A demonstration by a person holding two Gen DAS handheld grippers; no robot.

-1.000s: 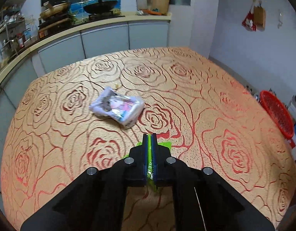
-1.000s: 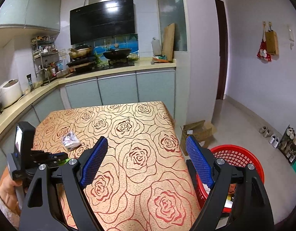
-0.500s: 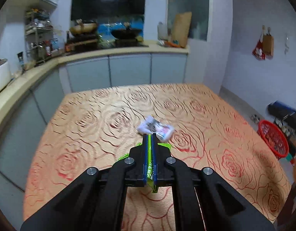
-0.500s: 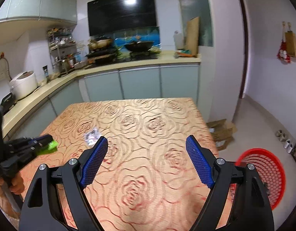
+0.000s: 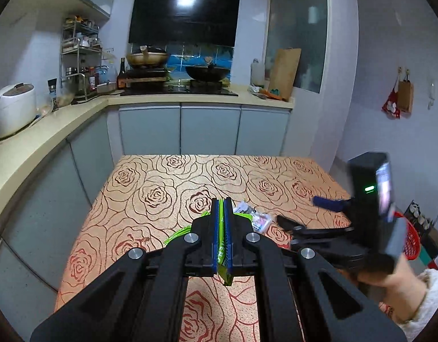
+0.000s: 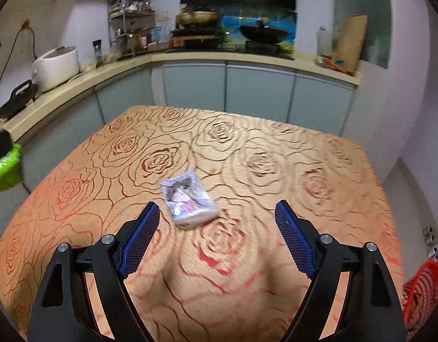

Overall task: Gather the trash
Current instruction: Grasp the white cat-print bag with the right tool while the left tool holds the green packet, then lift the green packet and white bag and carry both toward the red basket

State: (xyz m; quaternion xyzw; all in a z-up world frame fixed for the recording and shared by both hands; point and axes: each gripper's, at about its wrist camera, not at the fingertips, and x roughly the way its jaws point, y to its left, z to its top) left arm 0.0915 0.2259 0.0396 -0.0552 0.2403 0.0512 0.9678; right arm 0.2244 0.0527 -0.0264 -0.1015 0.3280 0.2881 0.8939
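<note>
The white printed packet (image 6: 189,199) is seen lying flat on the rose-patterned tablecloth (image 6: 304,171), just below the middle of the right wrist frame. It is judged to be light, thin and crinkly, a soft plastic wrapper that will give under pressure and could slide on the cloth if pushed from one side. A pinch across its narrow width, on the puffed middle and not on a flat sealed edge, is judged the surest hold; nothing about it looks fragile.

In the right wrist view the packet lies ahead of the right gripper (image 6: 217,213), between the lines of the two blue pads but nearer the left pad (image 6: 139,239) than the right one. It is not yet touched. The jaws are spread wide with nothing between them.

In the left wrist view the same packet (image 5: 258,219) is seen right of centre, partly hidden behind the left gripper (image 5: 221,208). That gripper is clamped on a green wrapper (image 5: 223,259), a thin flexible strip whose ends stick out beside and below the closed pads; it is held clear of the table.

A red basket (image 6: 424,287) is seen at the lower right edge of the right wrist frame, on the floor beyond the table, and is judged the likely place for the trash. A hand (image 5: 389,279) is seen at the lower right of the left wrist frame.
</note>
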